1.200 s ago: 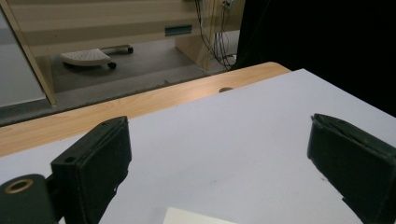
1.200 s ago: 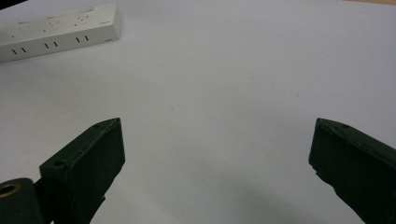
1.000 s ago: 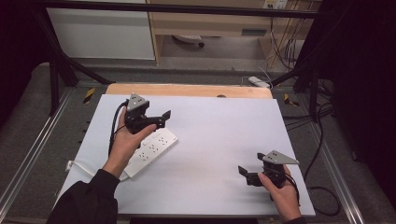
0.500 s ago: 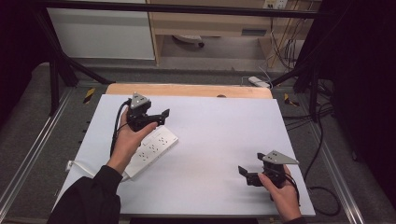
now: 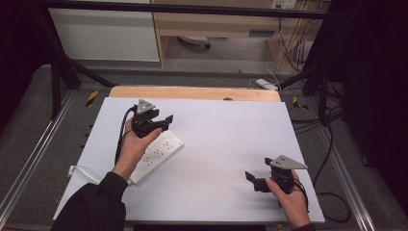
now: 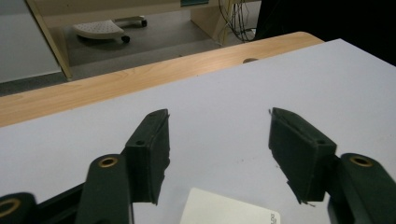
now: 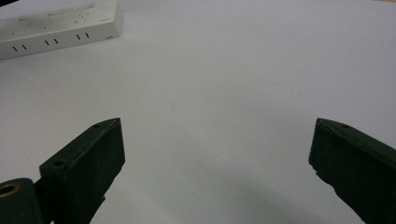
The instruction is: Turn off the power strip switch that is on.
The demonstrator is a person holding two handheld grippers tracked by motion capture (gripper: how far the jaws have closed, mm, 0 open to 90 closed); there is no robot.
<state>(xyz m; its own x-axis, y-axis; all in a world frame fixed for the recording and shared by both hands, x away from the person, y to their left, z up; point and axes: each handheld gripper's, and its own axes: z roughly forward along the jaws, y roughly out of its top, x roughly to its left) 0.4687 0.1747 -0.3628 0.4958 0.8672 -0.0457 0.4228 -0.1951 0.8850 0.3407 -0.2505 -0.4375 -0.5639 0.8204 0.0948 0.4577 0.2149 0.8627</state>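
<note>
1. Left gripper: we hold it just above the far end of the white power strip; jaws apart w/ nothing between, have just been closing. Likely lining up for a grab.
2. Power strip: lies flat, diagonal, on left part of the white tabletop; its corner shows below our left jaws.
3. Right gripper: parked low near the front right edge, jaws wide apart, empty; well apart from the strip.
4. Obstructions: none btw. grippers & strip.
5. Surrounds: wooden edge at far side, cables on floor.

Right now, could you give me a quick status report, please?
Left hand-held gripper closing, empty, above power strip. Right hand-held gripper open, empty. Strip flat on table; nothing blocking.
</note>
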